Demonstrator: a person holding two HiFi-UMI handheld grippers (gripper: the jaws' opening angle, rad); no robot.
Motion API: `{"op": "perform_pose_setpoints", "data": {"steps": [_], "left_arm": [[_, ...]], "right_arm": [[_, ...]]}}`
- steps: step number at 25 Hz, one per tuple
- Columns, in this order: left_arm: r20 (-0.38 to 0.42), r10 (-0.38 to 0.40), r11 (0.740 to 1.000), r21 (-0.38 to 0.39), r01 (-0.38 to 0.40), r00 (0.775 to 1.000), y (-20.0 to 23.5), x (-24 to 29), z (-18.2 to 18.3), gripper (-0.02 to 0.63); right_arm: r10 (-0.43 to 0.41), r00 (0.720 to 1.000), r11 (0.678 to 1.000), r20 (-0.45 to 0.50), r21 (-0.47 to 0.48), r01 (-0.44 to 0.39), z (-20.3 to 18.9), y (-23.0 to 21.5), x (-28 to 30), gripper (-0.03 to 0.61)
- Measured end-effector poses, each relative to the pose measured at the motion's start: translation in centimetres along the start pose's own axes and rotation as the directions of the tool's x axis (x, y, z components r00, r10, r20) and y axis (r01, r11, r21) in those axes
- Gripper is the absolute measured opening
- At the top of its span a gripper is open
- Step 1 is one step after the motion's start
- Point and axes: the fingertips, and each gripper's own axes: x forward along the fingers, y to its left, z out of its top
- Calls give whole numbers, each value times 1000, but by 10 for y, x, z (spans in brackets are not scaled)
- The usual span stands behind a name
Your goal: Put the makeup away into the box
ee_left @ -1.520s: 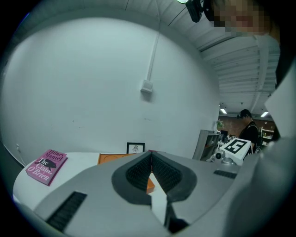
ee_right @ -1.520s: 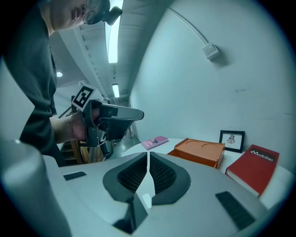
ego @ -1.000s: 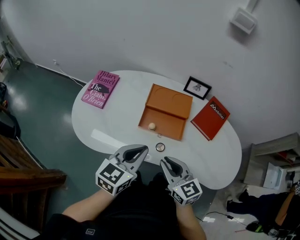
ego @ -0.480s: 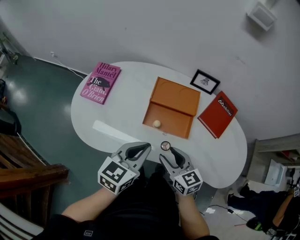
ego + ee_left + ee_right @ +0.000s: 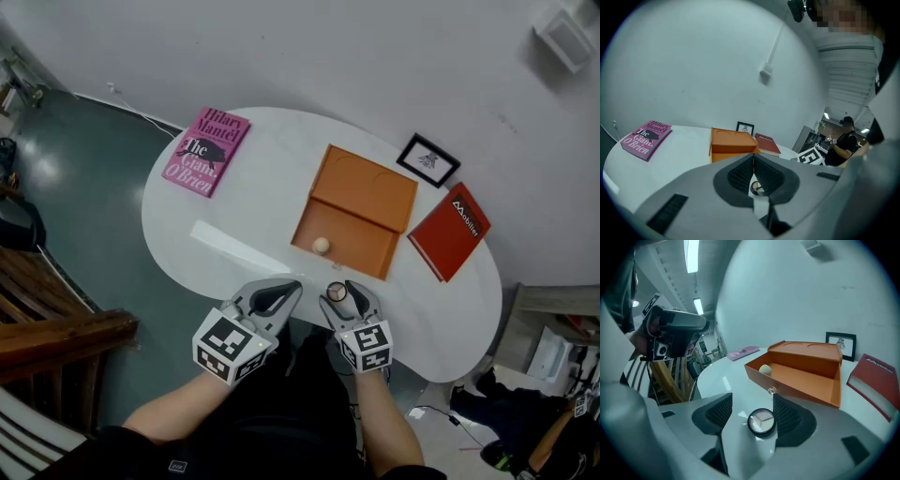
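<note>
While open, box (image 5: 361, 249) with beige ball (image 5: 321, 245)

Head view steeply down over the whole white table (image 5: 253, 187) from its near edge, both gripper views low and close at that edge, facing the orange box (image 5: 361, 211) and far wall (image 5: 328, 56), both shared by all three views

Orange box (image 5: 366, 192), pink book (image 5: 206, 150) (red book (image 5: 450, 232) too), white table (image 5: 253, 206)
</note>
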Motion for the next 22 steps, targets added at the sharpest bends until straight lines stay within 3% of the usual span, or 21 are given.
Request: {"op": "perform_pose_setpoints", "data": {"steps": [6,17,22], "left_arm": [[-20,8,1000,-20,-9,1000,5,3,-9,14],[4,3,999,-46,-3,1000,2,-1,-11,14],[53,-1,999,-37,3,999,-1,-12,5,14]], "right_arm": [[-37,998,993,-60,-116,30,-14,-4,18,242],[-87,978,993,-187,-99,69,-48,-15,22,238],[-92,976,992,-195,-98,74,-39,-13,8,233]]}}
